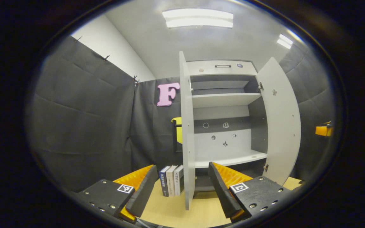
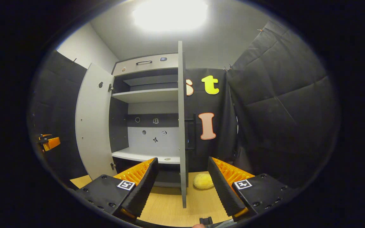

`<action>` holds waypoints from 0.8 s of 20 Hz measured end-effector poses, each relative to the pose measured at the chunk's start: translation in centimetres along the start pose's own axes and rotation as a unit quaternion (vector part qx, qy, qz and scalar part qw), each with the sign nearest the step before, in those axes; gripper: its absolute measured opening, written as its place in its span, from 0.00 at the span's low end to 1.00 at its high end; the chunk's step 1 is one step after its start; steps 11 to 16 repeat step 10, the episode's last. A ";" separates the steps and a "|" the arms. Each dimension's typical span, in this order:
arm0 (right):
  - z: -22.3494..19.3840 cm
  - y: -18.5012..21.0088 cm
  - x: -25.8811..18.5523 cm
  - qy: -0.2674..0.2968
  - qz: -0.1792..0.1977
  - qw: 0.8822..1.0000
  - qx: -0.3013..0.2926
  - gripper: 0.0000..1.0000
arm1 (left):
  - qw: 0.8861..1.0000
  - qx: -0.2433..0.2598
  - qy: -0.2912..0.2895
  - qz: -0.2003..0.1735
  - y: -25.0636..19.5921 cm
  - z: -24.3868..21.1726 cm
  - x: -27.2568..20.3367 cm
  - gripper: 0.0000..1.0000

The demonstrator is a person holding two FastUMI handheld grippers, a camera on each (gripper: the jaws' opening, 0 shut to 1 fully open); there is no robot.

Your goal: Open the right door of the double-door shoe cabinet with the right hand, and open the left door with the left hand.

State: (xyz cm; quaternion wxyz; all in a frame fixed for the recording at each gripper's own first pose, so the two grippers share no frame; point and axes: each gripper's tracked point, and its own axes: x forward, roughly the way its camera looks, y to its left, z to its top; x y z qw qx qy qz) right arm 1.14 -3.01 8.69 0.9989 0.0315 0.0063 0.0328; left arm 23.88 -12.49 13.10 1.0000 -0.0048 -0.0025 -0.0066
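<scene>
The white double-door shoe cabinet [image 1: 223, 101] stands with both doors swung wide, its shelves bare. In the left gripper view the left door [image 1: 187, 133] shows edge-on, its lower edge standing in the gap of my left gripper [image 1: 182, 183], which is open and not pressing on it. The right door [image 1: 279, 126] hangs open at the right. In the right gripper view the right door [image 2: 181, 126] is edge-on between the spread fingers of my right gripper [image 2: 182, 182], also open. The left door [image 2: 92, 126] angles outward on that view's left.
Three upright books [image 1: 171, 180] stand on the wooden table [image 1: 169, 212] just left of the left door. A yellow lumpy object [image 2: 203, 180] lies on the table right of the right door. Black cloth walls close in on both sides.
</scene>
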 end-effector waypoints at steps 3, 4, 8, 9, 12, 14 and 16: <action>0.2 0.2 0.2 -0.003 0.001 1.000 -0.004 0.98 | 1.000 0.000 0.000 0.000 0.0 0.1 0.0 0.94; 0.3 0.2 0.2 -0.004 0.002 1.000 -0.004 0.98 | 1.000 0.001 0.000 0.000 -0.1 0.1 0.0 0.94; 0.4 0.2 0.4 -0.006 0.002 1.000 -0.002 0.98 | 1.000 0.003 -0.003 0.006 0.1 0.1 0.0 0.94; 0.3 0.3 0.5 -0.006 0.002 1.000 -0.001 0.98 | 1.000 0.003 -0.003 0.007 0.2 0.1 0.0 0.94; 0.3 0.3 0.5 -0.006 0.001 1.000 -0.002 0.98 | 1.000 0.003 -0.002 0.007 0.2 0.1 0.1 0.94; 0.3 0.3 0.5 -0.006 0.001 1.000 -0.002 0.98 | 1.000 0.003 -0.002 0.007 0.2 0.1 0.1 0.94; 0.3 0.3 0.5 -0.006 0.001 1.000 -0.002 0.98 | 1.000 0.003 -0.002 0.007 0.2 0.1 0.1 0.94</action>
